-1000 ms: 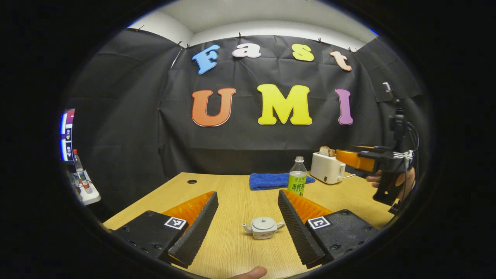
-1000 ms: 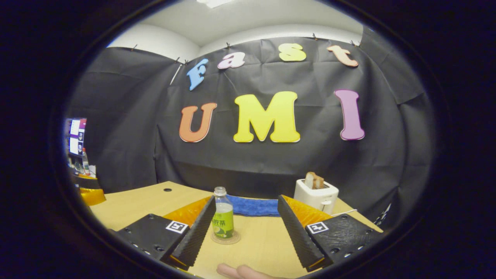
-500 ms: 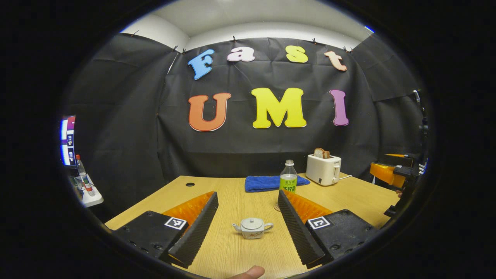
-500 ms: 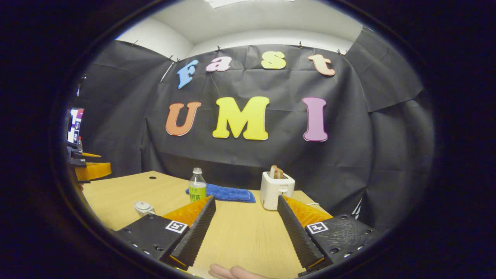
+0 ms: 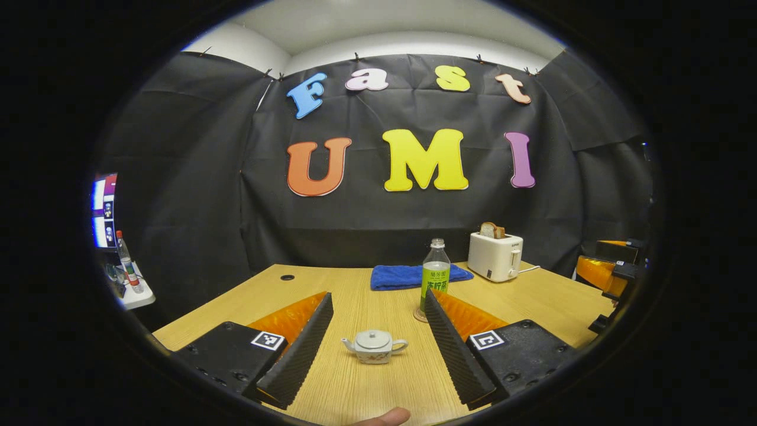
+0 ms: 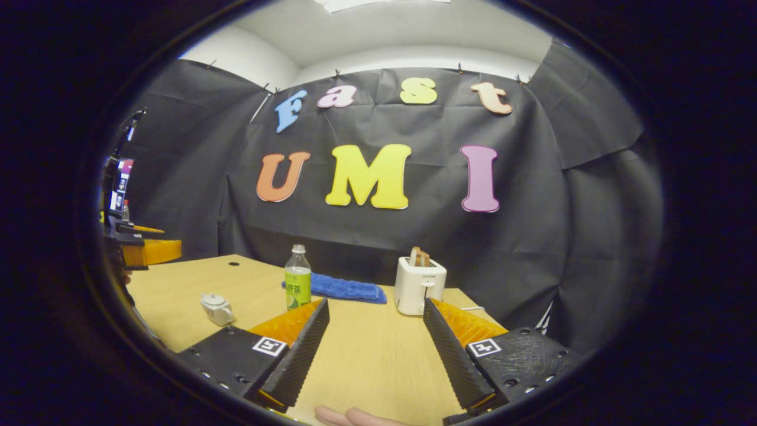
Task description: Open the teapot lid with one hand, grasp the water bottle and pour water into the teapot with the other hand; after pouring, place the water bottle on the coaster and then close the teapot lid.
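1. Black cloth walls off the back of the booth, and a pale wooden tabletop [image 5: 366, 290] stretches from it toward both cameras.
2. Left claw [image 5: 378, 346], in the left gripper view, is held level and low over the near edge of the tabletop, pointing straight toward the back wall; its two fingers are spread wide with nothing between them but air.
3. A fingertip [image 5: 387, 417] of the holding hand pokes in at the bottom edge of that view.
4. A small white teapot [image 5: 374, 347] stands on the tabletop ahead of the left claw, framed between its fingers without touching either; its lid [image 5: 372, 339] is on.
5. Beyond it, a water bottle [image 5: 435, 273] with a green label stands upright on a round coaster [image 5: 419, 315], partly hidden behind the right-hand finger.
6. Farther back lie a folded blue towel [image 5: 408, 276] and a white toaster [image 5: 494, 256] with a slice of bread [image 5: 489, 230] sticking up.
7. Right claw [image 6: 375, 349], in the right gripper view, is likewise level and low near the tabletop edge, aimed at the back wall, fingers wide apart and empty; fingertips [image 6: 349, 417] of the holding hand show at the bottom.
8. From this side the teapot sits well off to the left, with the bottle just behind the left-hand finger.
9. Each claw appears at the far edge of the other's view, well apart from the teapot and bottle.
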`<action>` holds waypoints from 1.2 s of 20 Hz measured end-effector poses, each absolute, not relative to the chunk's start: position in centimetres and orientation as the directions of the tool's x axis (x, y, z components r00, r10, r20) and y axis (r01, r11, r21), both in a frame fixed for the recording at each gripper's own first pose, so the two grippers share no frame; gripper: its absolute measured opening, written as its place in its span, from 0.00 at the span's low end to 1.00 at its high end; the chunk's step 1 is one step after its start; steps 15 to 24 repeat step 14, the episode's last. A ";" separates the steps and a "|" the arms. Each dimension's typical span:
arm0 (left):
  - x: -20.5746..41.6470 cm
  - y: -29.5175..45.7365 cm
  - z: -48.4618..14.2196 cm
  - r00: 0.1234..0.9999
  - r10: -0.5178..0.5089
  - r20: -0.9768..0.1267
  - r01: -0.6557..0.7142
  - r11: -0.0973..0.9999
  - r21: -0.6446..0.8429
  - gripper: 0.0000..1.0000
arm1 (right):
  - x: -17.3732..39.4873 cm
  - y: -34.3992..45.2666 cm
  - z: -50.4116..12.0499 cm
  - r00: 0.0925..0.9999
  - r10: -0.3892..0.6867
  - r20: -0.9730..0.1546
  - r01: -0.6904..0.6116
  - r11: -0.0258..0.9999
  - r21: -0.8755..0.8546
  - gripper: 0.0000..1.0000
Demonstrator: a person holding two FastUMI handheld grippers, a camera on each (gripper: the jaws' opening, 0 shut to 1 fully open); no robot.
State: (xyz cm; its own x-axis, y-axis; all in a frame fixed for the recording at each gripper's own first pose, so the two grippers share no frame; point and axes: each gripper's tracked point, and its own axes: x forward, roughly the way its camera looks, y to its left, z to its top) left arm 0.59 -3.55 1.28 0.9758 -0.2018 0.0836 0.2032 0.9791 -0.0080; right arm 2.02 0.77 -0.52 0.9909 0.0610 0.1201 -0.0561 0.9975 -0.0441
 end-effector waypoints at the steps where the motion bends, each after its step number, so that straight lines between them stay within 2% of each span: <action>1: 0.7 -3.4 1.3 0.977 -0.196 0.085 0.198 0.980 -0.012 0.97 | 2.1 0.9 -0.7 0.991 0.062 0.115 -0.056 0.997 -0.051 0.95; 24: 1.2 -3.1 0.4 0.979 -0.197 0.053 0.198 0.980 -0.024 0.98 | 3.0 -0.5 -1.1 0.994 0.018 0.107 -0.014 0.999 -0.046 0.95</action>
